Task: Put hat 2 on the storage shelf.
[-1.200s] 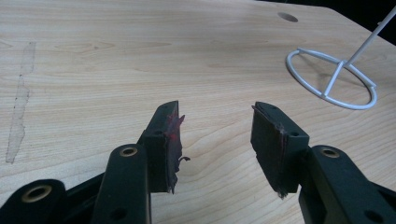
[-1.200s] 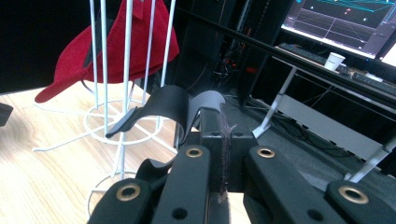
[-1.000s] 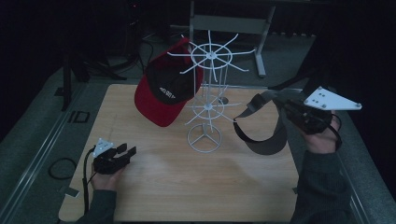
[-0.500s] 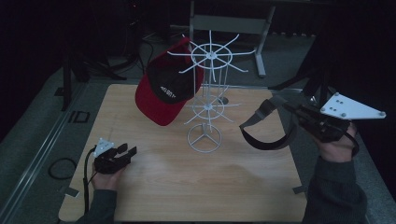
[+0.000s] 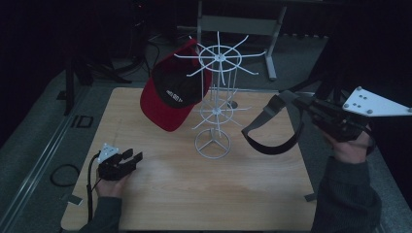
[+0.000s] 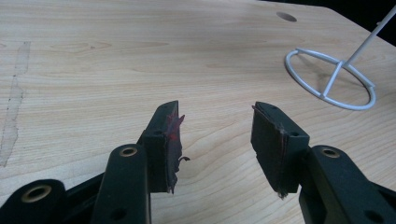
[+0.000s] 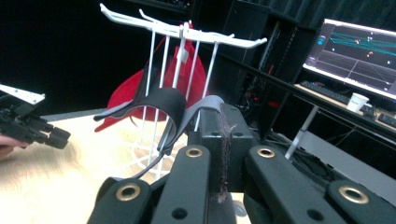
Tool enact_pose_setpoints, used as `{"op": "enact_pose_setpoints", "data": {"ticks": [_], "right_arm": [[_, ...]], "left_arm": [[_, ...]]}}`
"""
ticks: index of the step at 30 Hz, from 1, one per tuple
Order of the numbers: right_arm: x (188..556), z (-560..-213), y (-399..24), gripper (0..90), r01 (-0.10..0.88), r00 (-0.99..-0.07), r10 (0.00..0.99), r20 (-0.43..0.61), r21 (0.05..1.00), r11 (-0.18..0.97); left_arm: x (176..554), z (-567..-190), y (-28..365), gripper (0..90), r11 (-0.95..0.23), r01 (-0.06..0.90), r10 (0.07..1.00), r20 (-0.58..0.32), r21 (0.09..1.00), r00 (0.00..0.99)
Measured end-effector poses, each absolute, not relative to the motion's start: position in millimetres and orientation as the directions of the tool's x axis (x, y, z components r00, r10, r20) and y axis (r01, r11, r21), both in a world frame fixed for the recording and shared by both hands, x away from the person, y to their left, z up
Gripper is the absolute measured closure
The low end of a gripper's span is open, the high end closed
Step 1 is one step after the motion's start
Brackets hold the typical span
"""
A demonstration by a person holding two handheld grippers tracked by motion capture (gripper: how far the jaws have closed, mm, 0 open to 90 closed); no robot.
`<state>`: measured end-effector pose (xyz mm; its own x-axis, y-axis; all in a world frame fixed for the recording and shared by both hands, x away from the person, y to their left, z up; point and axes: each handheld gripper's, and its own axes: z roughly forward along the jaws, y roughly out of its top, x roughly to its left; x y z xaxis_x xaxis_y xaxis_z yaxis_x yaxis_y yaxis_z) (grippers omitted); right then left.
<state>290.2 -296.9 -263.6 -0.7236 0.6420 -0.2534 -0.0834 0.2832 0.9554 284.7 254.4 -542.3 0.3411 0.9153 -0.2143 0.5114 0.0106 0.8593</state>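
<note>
Overhead, a white wire rack (image 5: 217,104) stands mid-table (image 5: 204,194); a red cap (image 5: 172,94) hangs on its left side. Right of the rack, the right gripper (image 5: 311,109) holds a black visor (image 5: 272,128) aloft. Left gripper (image 5: 131,160) rests well left of the rack.

Left gripper view: jaws gape wide over bare wood, rack's base ring (image 6: 331,79) beyond.

Right gripper view: jaws pinched on the visor's strap (image 7: 205,105), rack behind.

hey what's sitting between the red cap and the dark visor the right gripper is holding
The white wire rack stands between the red cap and the dark visor, seen in the high view.

Dim, murky room with black surroundings; only the wooden table (image 5: 204,189) catches soft light, edges slightly blurred.
</note>
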Motion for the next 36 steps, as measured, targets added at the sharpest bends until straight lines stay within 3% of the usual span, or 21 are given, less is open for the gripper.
{"op": "enact_pose_setpoints", "data": {"ticks": [36], "right_arm": [[321.7,-221.5,-242.6,89.5,-0.147,-0.770,0.584,-0.257,0.962,0.229]], "left_arm": [[283.9,-542.1,255.2,52.4,0.009,0.511,0.914,-0.215,0.859,0.344]]}}
